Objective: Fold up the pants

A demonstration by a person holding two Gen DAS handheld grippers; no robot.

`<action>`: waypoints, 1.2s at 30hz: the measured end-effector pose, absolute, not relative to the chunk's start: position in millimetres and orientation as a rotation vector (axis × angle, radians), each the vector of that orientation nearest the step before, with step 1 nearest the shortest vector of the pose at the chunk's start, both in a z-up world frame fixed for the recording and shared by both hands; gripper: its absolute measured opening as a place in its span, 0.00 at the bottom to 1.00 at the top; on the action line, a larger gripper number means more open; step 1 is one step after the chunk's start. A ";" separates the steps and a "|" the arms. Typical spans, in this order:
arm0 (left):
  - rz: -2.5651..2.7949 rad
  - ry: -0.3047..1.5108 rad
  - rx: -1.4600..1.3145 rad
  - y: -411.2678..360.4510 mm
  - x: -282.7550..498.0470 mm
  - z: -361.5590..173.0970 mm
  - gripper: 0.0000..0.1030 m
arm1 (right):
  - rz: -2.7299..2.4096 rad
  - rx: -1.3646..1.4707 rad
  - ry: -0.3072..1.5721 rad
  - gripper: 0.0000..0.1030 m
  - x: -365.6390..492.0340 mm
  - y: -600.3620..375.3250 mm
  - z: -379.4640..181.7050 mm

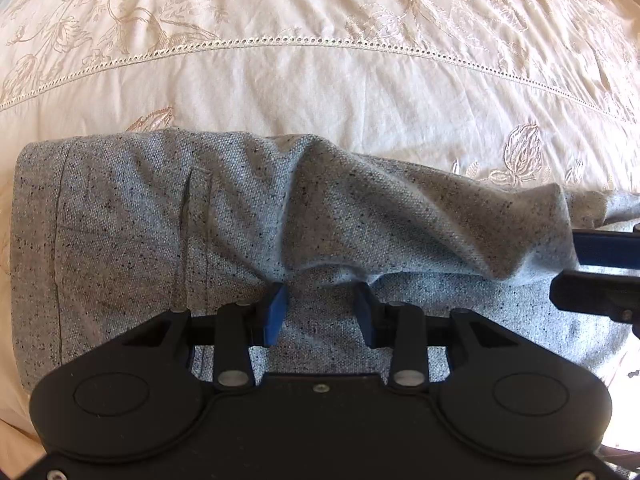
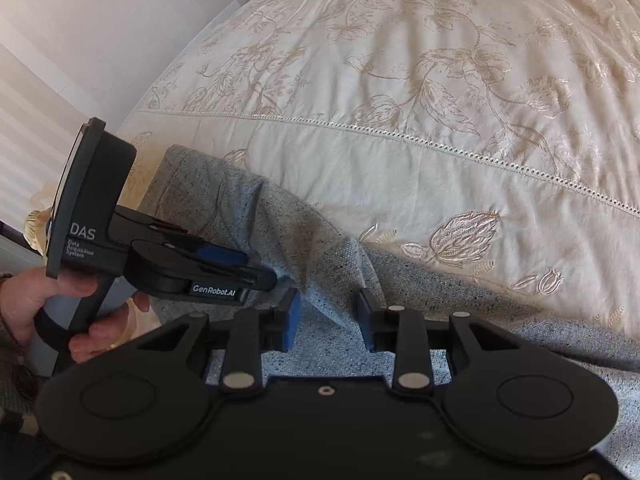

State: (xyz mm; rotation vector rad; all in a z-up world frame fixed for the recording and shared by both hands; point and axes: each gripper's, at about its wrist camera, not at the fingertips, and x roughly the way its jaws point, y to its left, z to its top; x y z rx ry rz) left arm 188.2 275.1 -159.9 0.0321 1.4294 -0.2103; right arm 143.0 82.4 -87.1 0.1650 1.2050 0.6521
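The grey pants (image 1: 248, 216) lie folded across the lower half of the frame on the cream bedspread (image 1: 320, 88). My left gripper (image 1: 322, 312) points down over them, jaws apart, pinching nothing. My right gripper (image 2: 330, 320) is likewise parted and empty above the fabric.

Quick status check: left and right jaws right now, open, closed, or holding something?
Left gripper: jaws apart over the grey pants, nothing pinched.
Right gripper: jaws apart above the pants, holding nothing.

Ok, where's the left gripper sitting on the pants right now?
In the right wrist view the left gripper is at left, pointing into the grey pants near their folded edge on the cream bedspread, just beyond the right gripper.
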 end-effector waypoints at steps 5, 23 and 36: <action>-0.223 1.425 0.012 281.4 187.6 -159.8 0.46 | 0.715 0.150 1.216 0.33 131.5 91.4 -81.3; -0.235 1.417 0.037 276.3 186.0 -159.3 0.46 | 0.781 0.250 1.324 0.34 244.2 67.4 -116.0; -0.234 1.436 0.022 277.6 194.2 -158.3 0.47 | 0.771 0.172 1.272 0.34 149.1 78.9 -97.2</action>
